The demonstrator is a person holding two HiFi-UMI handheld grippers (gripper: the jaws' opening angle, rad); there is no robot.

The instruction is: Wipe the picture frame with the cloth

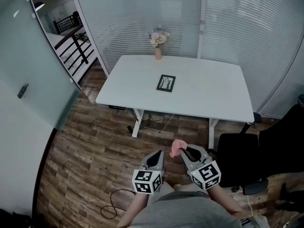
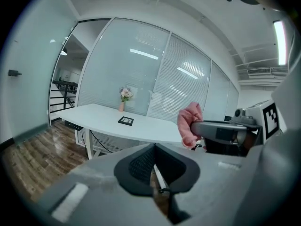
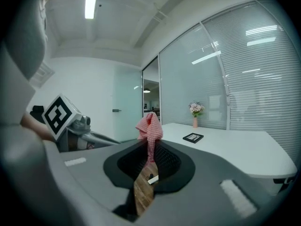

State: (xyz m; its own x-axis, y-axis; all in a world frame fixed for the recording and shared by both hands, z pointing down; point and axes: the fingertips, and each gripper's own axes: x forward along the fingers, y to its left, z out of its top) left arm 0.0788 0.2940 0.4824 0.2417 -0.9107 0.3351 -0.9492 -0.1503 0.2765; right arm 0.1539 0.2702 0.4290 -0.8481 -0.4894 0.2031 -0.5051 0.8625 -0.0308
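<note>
White and broad, the table (image 1: pixel 209 103) is standing well ahead of the person, across a stretch of wood floor. Both grippers are hanging close to the body. The left gripper (image 1: pixel 159 156) is pressing its jaws together on nothing, while the right gripper (image 1: pixel 183 152) is pinching the cloth. The picture frame (image 1: pixel 166 83) is lying flat near the table's middle, straight ahead and well apart from both grippers, with neither clearly nearer. Its long axis is proving hard to call. The pink cloth (image 1: pixel 176 147) is sticking up from the right jaws.

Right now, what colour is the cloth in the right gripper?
The cloth is pink with a fine check, clearest in the right gripper view.
</note>
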